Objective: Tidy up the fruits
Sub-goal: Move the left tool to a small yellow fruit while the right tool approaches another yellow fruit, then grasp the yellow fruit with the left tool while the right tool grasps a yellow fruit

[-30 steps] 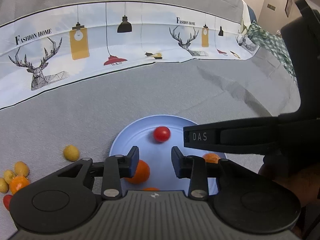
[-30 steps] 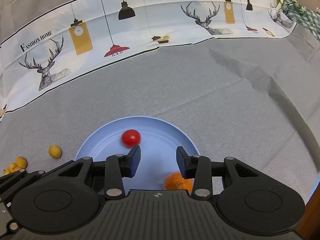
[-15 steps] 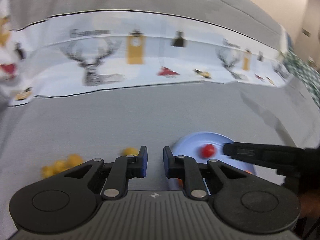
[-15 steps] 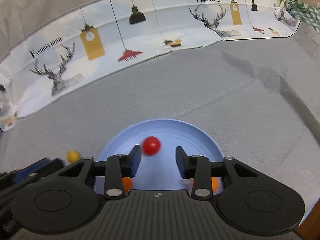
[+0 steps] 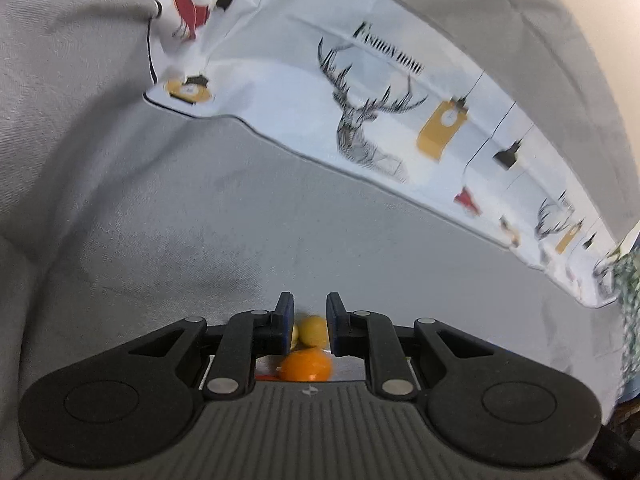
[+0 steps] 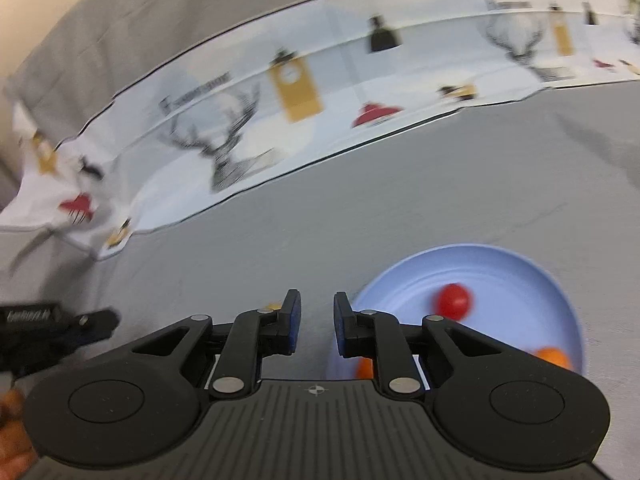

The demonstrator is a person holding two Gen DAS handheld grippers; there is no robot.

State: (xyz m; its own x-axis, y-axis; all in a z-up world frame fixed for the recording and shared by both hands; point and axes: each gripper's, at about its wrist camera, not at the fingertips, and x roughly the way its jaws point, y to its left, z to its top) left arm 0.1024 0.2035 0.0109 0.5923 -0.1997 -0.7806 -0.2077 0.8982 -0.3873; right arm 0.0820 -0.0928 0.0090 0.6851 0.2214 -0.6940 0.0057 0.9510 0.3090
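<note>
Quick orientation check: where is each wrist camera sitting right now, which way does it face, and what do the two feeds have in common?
Left wrist: sits behind the left gripper, facing forward and down at a yellow fruit and an orange on the grey cloth; only its own fingers show.
Right wrist: sits behind the right gripper, facing the blue plate holding a red tomato; the left gripper and part of a hand show at left.
Shared: the grey cloth and the deer-print banner.
</note>
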